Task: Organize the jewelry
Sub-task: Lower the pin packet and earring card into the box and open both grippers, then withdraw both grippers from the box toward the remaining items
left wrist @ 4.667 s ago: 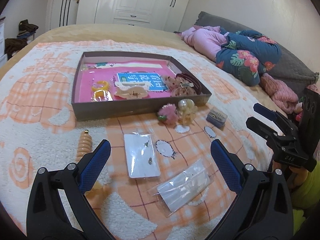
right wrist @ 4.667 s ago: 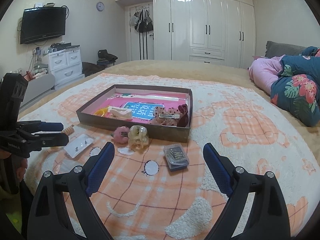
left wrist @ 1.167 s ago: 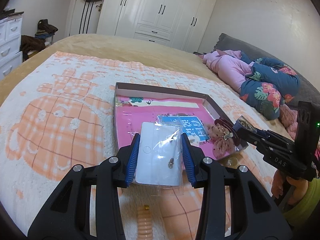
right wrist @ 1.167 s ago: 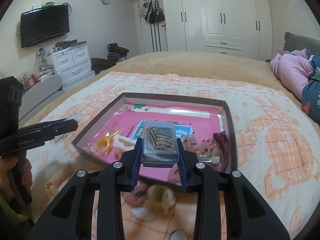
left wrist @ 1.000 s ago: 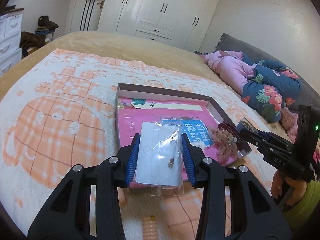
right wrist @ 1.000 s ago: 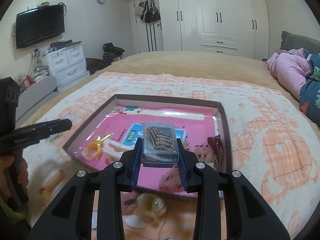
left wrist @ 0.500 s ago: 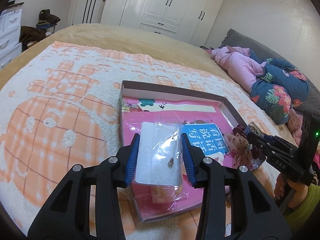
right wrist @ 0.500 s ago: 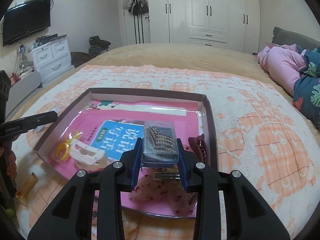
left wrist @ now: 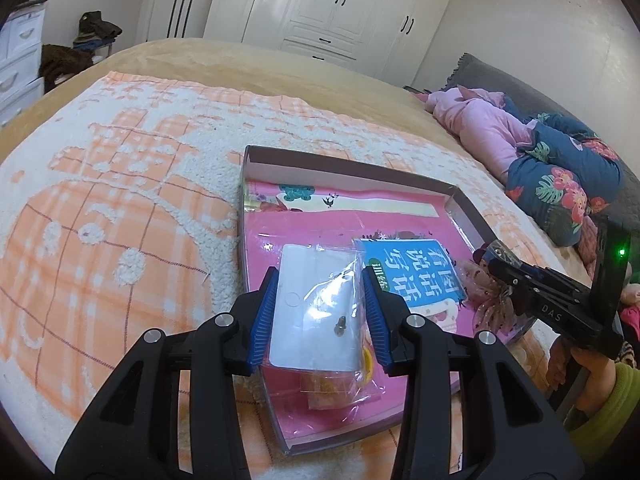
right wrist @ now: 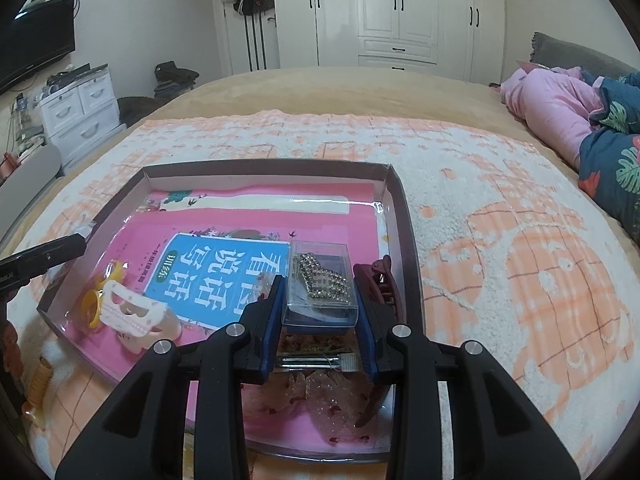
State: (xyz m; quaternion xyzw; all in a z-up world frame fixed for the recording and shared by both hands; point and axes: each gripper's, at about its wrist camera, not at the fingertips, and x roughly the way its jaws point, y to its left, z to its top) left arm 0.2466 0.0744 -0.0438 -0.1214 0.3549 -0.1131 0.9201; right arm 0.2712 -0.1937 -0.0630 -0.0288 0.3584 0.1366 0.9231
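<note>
Both loads now hang over the tray [right wrist: 400,216] (were short of it): left gripper [left wrist: 320,312] clamped on earring card [left wrist: 308,320], right gripper [right wrist: 320,300] on clear box [right wrist: 320,284]; release next.

White letters "DAS" stand on the black body of the right gripper [left wrist: 554,307], seen from the left wrist camera. The blue label [right wrist: 216,276] on the pink sheet lying in the tray [right wrist: 404,216] carries large white Chinese characters, 看图说话写话, seen upside down from the right wrist camera, with a small green oval beside them whose characters are too small to read. White lettering on the left gripper [right wrist: 24,262] at the picture's left edge is cut off and cannot be read.
</note>
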